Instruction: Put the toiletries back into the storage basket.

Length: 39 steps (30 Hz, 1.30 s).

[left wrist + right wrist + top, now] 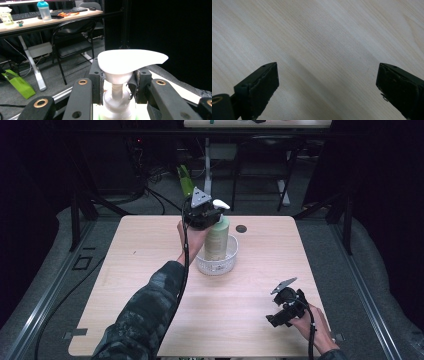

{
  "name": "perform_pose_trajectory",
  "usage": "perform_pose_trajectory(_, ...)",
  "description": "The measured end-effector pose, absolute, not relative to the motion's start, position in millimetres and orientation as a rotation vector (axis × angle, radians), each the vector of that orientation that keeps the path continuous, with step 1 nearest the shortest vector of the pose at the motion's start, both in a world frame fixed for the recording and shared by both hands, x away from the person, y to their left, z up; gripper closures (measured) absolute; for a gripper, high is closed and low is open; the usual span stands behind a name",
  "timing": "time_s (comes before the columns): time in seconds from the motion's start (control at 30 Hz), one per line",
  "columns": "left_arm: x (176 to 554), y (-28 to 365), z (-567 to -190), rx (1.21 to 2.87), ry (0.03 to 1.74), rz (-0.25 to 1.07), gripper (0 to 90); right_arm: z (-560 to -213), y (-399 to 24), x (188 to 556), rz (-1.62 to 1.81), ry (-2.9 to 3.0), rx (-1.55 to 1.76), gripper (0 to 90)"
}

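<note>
resting near the light wooden desk's (150,285) near right corner, the right gripper (280,316) stands spread and empty. mid-desk, toward the far edge, the left gripper (117,86) pinches the pale green pump bottle's (216,240) white neck, bottle upright in a clear round plastic bowl (216,265). risk: off-centre lifting may tip bowl.

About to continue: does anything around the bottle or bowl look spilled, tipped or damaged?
Nothing stands out. The bottle stands upright in the bowl, the left gripper shut on its pump neck. No spill on the table.

Dim room, lit tabletop, soft pics
</note>
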<state>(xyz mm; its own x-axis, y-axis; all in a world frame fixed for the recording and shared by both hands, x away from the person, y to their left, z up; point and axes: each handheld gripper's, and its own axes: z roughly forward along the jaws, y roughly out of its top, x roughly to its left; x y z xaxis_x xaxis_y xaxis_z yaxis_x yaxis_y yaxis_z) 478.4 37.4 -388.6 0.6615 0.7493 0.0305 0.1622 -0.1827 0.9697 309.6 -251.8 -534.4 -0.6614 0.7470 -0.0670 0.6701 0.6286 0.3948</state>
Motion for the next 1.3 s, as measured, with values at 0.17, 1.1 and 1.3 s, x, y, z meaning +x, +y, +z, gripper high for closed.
perform_pose_trajectory(0.17,479.0,36.6,-393.0,1.712,0.748,0.621,66.9,-534.2,-251.9,309.6,0.501,2.623,1.165,4.1)
perform_pose_trajectory(1.1,481.6,38.0,-406.7,1.718,0.774,0.611,66.9,-534.6,-252.2,309.8,0.502,2.626,1.164,4.1)
perform_pose_trajectory(1.3,479.0,38.0,-412.8,1.711,0.778,0.602,66.9,-534.2,-252.1,309.5,0.503,2.623,1.165,4.1)
